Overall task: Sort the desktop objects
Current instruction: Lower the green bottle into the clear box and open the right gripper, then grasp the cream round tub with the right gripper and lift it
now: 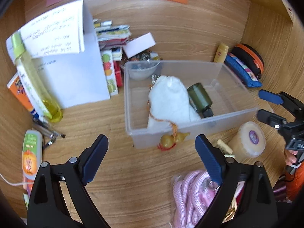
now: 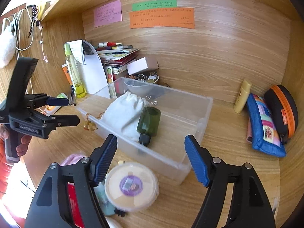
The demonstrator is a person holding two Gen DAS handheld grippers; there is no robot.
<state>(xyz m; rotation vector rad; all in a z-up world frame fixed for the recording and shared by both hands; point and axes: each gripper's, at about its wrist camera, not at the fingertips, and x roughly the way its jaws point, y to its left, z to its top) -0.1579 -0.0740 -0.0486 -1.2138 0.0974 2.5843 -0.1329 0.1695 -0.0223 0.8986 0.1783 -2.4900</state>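
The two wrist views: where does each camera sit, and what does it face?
Left wrist: on the left hand-held gripper, looking down at the clear bin; the right hand-held gripper and fingers show at right.
Right wrist: on the right hand-held gripper, facing the bin; the left hand-held gripper shows.
Shared: bin, green bottle.

1 clear bin (image 2: 201, 114), 1 white pouch (image 2: 123, 114), 1 green bottle (image 2: 149, 121), 3 wall notes (image 2: 161, 18).
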